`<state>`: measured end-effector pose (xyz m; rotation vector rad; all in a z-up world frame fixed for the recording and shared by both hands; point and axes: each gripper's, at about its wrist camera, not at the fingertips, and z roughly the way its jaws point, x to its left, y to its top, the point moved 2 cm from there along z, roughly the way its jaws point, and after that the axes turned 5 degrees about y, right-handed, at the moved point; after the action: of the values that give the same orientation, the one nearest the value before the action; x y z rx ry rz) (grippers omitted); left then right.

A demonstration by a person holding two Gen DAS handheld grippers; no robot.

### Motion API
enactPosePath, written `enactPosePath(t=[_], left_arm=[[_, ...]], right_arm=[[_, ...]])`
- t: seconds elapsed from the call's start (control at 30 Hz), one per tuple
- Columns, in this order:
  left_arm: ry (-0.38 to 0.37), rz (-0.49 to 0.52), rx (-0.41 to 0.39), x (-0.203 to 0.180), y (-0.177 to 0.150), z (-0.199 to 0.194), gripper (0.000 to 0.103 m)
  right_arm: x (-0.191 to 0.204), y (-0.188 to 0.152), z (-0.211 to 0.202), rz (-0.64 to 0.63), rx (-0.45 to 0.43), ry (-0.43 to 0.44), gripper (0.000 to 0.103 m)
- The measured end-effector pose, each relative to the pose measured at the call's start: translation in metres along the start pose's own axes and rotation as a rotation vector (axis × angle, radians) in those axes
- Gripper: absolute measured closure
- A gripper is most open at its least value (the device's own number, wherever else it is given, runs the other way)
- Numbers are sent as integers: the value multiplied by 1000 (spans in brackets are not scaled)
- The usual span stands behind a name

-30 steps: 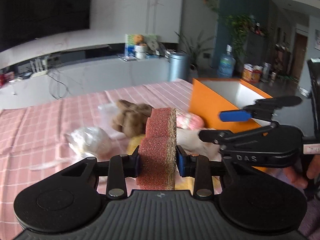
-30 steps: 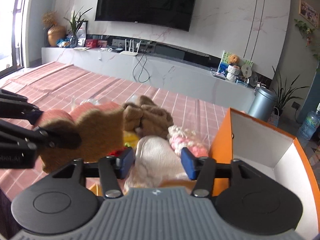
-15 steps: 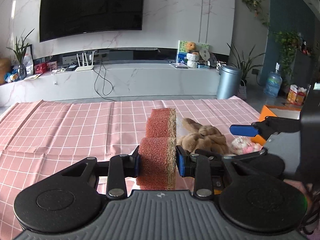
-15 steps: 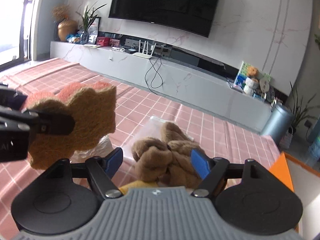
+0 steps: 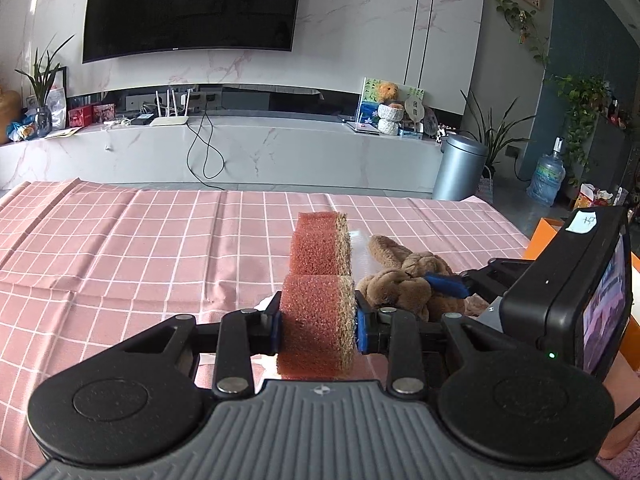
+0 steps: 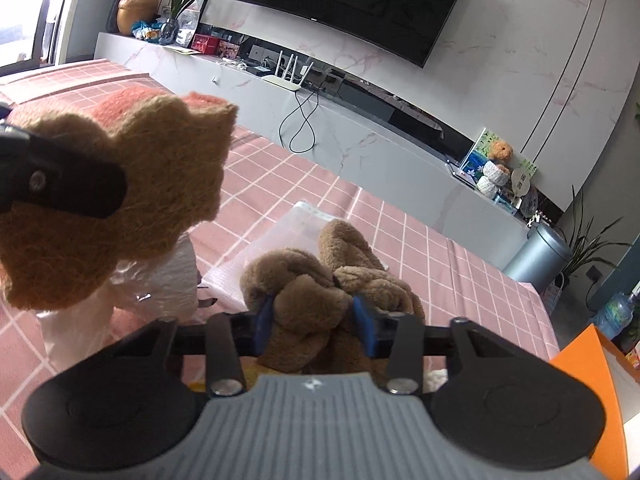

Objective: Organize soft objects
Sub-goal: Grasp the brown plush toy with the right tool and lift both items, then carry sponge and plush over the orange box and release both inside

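Home living room: wall-mounted television

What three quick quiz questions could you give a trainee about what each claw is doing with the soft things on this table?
1. True or false: the left claw is shut on the scouring sponge.
2. Multiple choice: the right claw has its fingers on either side of (A) the brown plush toy, (B) the router, (C) the trash can.
3. Fill in: the orange box sits at the ______ edge of the right wrist view.

Key
1. True; both pads press the sponge's sides.
2. A; the fingers press into a lobe of the plush, which lies on the pink checked tablecloth.
3. Right.
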<state>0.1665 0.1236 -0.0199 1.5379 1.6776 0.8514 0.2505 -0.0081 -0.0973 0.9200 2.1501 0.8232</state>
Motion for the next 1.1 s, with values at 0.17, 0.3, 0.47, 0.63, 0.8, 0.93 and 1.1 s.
enactPosePath(t=[0.17,0.3,0.47,0.63,0.8,0.93,1.1], left_arm=[[10,14,-5,-6,1,-5,67],[19,43,-25,-12,4,-13,67],[25,53,-54,-19,10,-31,67],[32,64,-83,-29,15,-52,67],[26,86,-125,-42,22,-75,67],[4,113,-159,-58,27,-91,67],[-55,159,-189,-88,29,-105,67]], right_arm=[[-3,2,-10,-4,-18,-25,90],[-9,8,-25,10,-42,-44,90],[-18,13,-53,25,-95,-81,90],[-28,19,-94,32,-173,-107,90],[-41,21,-141,25,-236,-109,90],[-58,15,-183,20,-277,-92,90],[-89,-6,-227,32,-268,-55,90]])
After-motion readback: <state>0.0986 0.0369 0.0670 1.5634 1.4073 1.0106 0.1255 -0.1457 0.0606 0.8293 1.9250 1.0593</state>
